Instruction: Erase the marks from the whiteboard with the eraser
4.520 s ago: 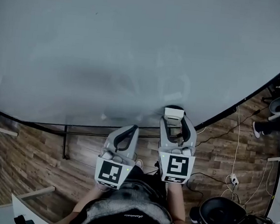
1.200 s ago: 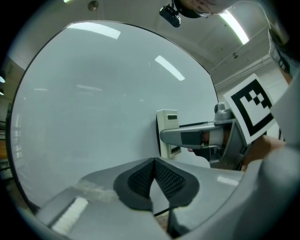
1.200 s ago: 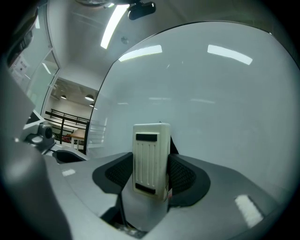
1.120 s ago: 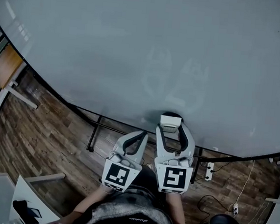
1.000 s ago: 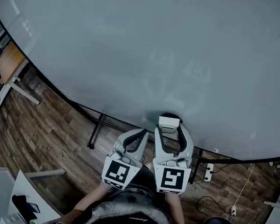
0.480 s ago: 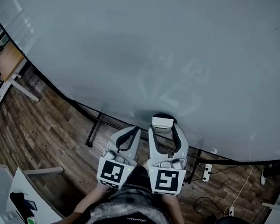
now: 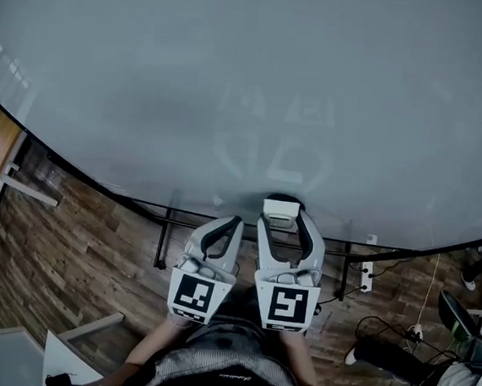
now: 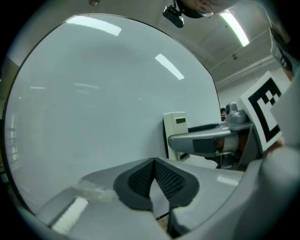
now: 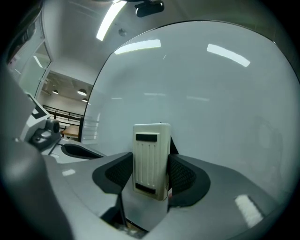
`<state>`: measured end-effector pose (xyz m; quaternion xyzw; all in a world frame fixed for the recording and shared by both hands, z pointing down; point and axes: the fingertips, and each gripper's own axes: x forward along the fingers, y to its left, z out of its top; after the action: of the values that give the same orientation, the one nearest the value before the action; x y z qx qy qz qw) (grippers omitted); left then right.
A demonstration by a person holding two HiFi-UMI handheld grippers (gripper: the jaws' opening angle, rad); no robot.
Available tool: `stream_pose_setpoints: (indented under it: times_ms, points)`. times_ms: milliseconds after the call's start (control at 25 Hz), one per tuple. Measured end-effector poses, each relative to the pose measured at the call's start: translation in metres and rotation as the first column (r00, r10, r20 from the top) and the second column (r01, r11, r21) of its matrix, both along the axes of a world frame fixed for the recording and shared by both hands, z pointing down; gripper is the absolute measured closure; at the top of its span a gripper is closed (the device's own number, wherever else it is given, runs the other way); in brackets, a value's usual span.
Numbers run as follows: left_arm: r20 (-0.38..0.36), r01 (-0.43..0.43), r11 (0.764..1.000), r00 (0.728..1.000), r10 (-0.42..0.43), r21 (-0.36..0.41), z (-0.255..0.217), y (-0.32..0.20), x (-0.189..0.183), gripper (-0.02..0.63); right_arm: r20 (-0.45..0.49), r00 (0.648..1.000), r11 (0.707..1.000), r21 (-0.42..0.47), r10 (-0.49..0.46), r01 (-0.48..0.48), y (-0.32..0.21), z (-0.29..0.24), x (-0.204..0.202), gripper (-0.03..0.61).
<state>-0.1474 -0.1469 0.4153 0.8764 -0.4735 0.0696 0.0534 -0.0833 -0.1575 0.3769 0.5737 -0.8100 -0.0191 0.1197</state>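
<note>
two jaws of the right gripper (image 9: 150, 172) clamp the eraser (image 9: 151, 152) at the lower edge of the whiteboard (image 7: 236, 69), so it likely needs flat, firm pressure and overlapping sweeps across the faint marks (image 7: 272, 153) just above, while the left gripper (image 8: 153, 176), jaws together and empty, hangs below that edge.

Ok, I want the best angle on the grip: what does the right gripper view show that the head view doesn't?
Only the right gripper view: the eraser's ribbed white face clamped between the right gripper's jaws, plus ceiling lights. Only the head view: the wooden floor, a power strip, and faint pale shapes on the whiteboard, marks or reflections, I cannot tell. Both: the whiteboard, the eraser and the left gripper, its jaws shut.
</note>
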Motion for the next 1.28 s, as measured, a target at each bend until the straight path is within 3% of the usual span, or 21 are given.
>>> stream_pose_setpoints:
  times_ms: [120,280,480,560,880,1280]
  points:
    - [0.021,-0.037,0.999,0.999,0.037,0.015,0.001,0.002,-0.011,0.609,0.009,1.0,1.0,-0.006,0.012,-0.012,0.0,0.003,-0.016,0.337]
    - [0.042,-0.067,0.997,0.997,0.065,0.032,-0.003,0.004,-0.009,0.609,0.034,0.997,0.998,0.008,0.065,-0.065,-0.002,-0.001,-0.005,0.337]
    - [0.028,-0.076,0.997,0.997,0.075,0.028,0.008,-0.005,-0.104,0.609,0.036,0.989,0.988,0.044,0.145,-0.147,-0.012,0.0,-0.074,0.339]
    - [0.037,-0.092,0.995,0.995,0.09,0.033,0.01,-0.007,-0.121,0.609,0.041,0.99,0.989,0.051,0.136,-0.138,-0.015,0.002,-0.098,0.339]
    - [0.038,-0.084,0.995,0.996,0.082,0.048,0.009,0.001,-0.15,0.609,0.019,0.995,0.994,0.041,0.099,-0.1,-0.01,0.006,-0.136,0.337]
    - [-0.001,0.011,0.999,1.0,-0.011,0.039,-0.006,-0.007,-0.138,0.609,0.019,1.0,1.0,0.012,-0.011,0.011,-0.017,0.004,-0.134,0.337]
